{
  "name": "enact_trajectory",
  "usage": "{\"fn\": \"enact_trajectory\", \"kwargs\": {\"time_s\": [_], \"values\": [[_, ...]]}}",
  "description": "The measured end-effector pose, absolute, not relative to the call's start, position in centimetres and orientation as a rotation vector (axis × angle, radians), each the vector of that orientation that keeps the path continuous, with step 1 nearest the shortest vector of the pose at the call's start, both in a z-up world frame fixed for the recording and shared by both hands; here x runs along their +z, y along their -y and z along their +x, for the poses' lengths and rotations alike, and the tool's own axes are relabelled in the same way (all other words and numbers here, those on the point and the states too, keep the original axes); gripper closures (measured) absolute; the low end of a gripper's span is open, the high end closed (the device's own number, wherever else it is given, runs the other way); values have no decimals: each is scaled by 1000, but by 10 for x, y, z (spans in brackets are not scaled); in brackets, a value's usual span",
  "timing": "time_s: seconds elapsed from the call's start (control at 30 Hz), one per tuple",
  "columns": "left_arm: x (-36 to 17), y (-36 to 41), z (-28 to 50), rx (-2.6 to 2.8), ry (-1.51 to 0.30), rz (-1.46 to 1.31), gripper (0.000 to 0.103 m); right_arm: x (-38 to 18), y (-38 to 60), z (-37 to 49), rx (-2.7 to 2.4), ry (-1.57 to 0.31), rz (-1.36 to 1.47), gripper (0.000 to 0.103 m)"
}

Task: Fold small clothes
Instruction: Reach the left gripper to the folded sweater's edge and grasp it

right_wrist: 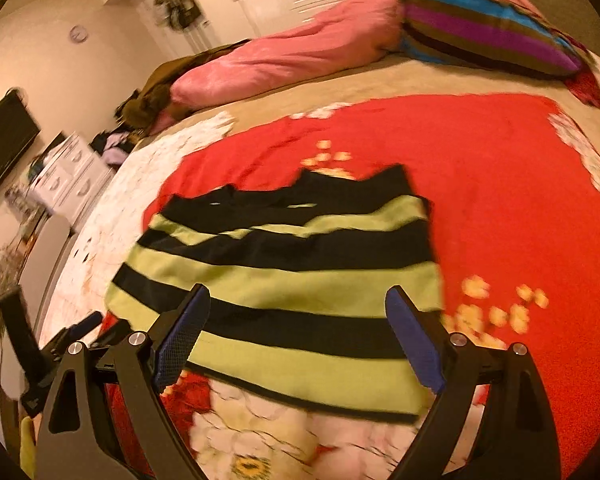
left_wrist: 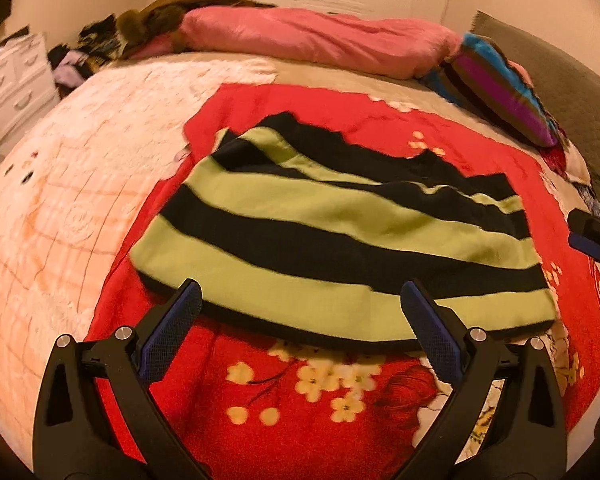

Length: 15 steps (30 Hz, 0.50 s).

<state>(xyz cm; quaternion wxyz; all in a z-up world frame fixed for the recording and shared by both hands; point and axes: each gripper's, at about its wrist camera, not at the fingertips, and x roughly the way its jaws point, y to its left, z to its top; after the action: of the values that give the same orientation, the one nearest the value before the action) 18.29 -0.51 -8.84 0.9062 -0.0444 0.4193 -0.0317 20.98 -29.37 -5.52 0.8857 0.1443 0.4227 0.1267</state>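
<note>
Striped garment (left_wrist: 340,248), green/black, lies flat-ish on the red floral blanket (left_wrist: 308,392) on the bed, top part already rumpled over. Left hand-held gripper (left_wrist: 300,300) and right hand-held gripper (right_wrist: 298,304) both spread wide, holding nothing, hovering near its hem. Looks soft, light, floppy knit; prob. best pinched at the 2 hem corners.

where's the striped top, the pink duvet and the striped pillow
striped top (left_wrist: 340,236), left wrist view, on a black band mid-garment
pink duvet (left_wrist: 320,40), left wrist view, on its upper surface
striped pillow (right_wrist: 488,32), right wrist view, on a purple stripe
</note>
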Motion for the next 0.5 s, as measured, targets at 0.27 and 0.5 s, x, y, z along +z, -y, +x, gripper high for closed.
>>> {"fn": "enact_trajectory", "kwargs": {"time_s": [0.27,0.5], "values": [[-105,-47,191,10,-890,-275,10,-40,213,262,427,-901,234,14],[-114,-84,191,48,-869,-436,10,-40,148,322,510,-972,189,14]]}}
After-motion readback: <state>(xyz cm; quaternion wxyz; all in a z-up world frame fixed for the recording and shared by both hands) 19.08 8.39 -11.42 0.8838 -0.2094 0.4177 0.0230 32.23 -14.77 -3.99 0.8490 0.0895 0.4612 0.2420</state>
